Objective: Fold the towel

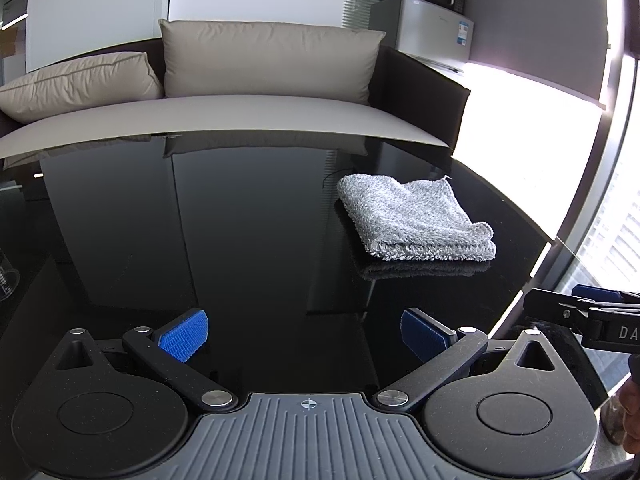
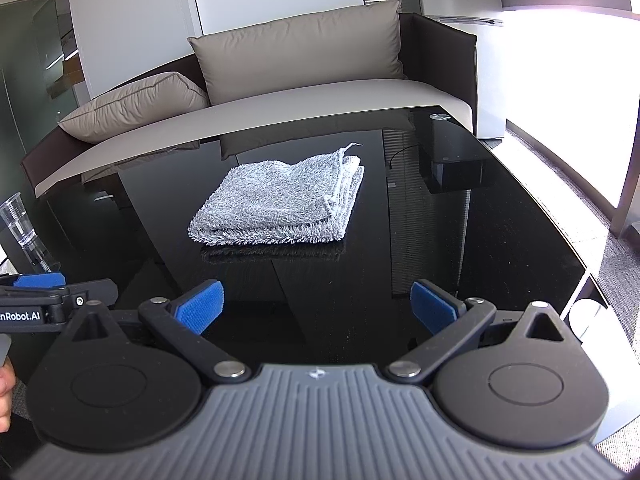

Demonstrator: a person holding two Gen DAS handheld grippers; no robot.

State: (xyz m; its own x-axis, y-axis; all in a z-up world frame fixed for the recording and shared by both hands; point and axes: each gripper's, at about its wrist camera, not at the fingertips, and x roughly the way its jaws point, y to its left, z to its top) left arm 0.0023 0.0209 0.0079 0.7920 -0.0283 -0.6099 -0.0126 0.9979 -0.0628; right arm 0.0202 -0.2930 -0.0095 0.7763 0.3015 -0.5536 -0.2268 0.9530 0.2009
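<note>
A grey fluffy towel (image 1: 414,218) lies folded into a small thick square on the black glass table (image 1: 240,220). In the right wrist view the towel (image 2: 280,202) sits straight ahead, with its stacked layers facing me. My left gripper (image 1: 306,334) is open and empty, held over bare table to the left of the towel. My right gripper (image 2: 318,308) is open and empty, a short way in front of the towel. Each gripper shows at the edge of the other's view, the right one (image 1: 592,312) and the left one (image 2: 44,292).
A sofa with beige cushions (image 1: 264,60) stands behind the table's far edge. A clear plastic cup (image 2: 24,232) stands at the table's left side. A small fridge with a microwave (image 1: 424,12) is at the back right. The table's right edge (image 2: 560,232) drops to carpet.
</note>
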